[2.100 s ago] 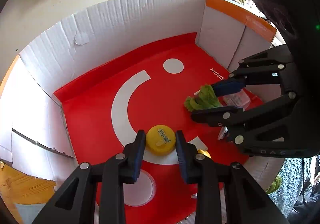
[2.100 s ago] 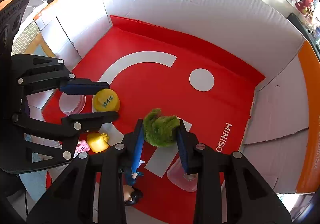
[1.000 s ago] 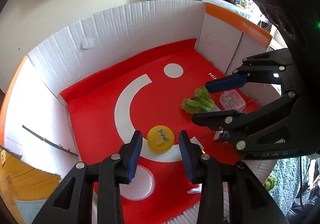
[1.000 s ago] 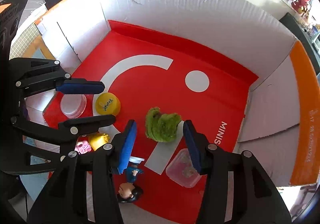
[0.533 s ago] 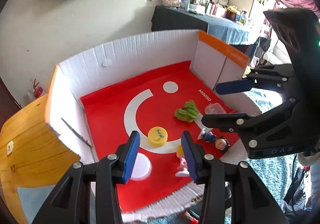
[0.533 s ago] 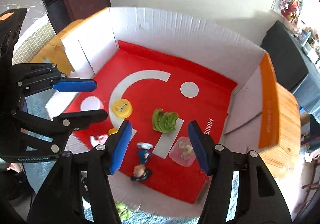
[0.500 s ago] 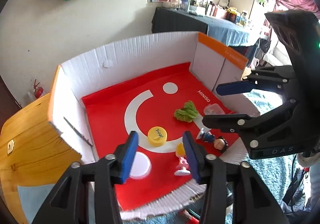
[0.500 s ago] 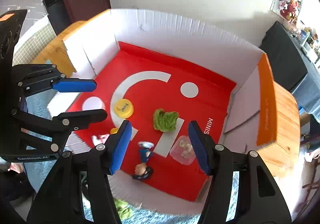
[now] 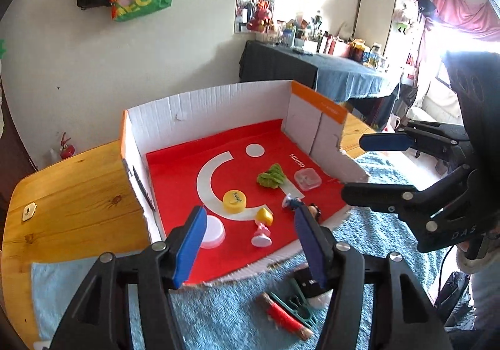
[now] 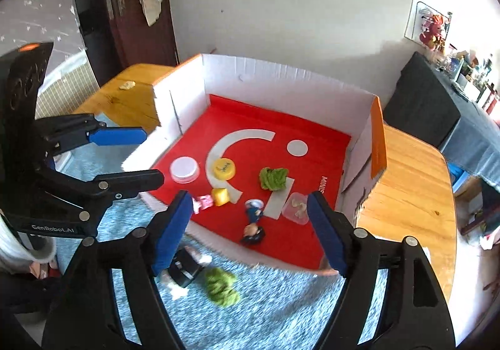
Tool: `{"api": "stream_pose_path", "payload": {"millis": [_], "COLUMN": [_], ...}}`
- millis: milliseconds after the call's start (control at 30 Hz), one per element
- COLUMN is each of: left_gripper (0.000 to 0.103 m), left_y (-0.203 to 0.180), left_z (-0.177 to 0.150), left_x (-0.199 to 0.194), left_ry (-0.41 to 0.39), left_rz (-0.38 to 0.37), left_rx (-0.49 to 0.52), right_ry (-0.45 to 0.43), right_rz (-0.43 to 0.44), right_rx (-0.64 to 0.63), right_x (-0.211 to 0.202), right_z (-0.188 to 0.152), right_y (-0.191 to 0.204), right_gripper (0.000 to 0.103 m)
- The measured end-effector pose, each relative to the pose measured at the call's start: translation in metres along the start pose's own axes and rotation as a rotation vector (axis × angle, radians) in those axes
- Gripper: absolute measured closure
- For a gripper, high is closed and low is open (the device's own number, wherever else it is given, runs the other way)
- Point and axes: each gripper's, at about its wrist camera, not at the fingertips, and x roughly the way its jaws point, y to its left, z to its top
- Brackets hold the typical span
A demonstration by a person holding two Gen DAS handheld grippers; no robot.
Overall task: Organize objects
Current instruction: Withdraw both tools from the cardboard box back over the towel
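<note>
on the red floor of the open cardboard box [image 9: 212, 106] lie the yellow lid [image 9: 234, 201] and, to its right, the green leafy toy [image 9: 271, 176], with a clear lidded tub [image 9: 307, 179], a small yellow and pink toy [image 9: 263, 226], a figurine [image 10: 253, 225] and a white lid [image 10: 184, 169] around them near the box's open front. the left gripper [image 9: 251, 248] and the right gripper [image 10: 250, 229] both hang above the blue carpet [image 9: 218, 318] in front of the box, jaws opening and holding nothing. on the carpet lie a second green toy [image 10: 222, 286] and a red roll [image 9: 282, 315].
</note>
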Motion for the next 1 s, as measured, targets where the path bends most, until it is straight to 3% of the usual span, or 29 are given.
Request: {"api": "stream_pose_path", "payload": {"millis": [367,633,833,1000], "left_gripper": [0.026,0.014,0.005,0.004], "left_y": [-0.012,-0.020,-0.025,-0.023], "left_z": [-0.024,-0.048,-0.068,-0.083], "left_x": [-0.035,-0.050,-0.052,-0.044], "left_ry": [-0.081,-0.123,-0.125,-0.102], "left_rz": [-0.011,0.034,0.065,0.096], "left_rx": [-0.033,-0.051,-0.073,-0.111], "right_ry": [-0.085,-0.132,-0.141,-0.139], "right_rz": [-0.018,-0.017,-0.046,-0.058], "right_rx": [0.022,0.081,0.099,0.136], "right_x": [-0.034,-0.043,-0.039,-0.030], "right_z": [-0.031,-0.054,-0.075,-0.091], "right_y": [0.018,0.026,0.036,0.037], "right_gripper": [0.019,0.009,0.008,0.008]}}
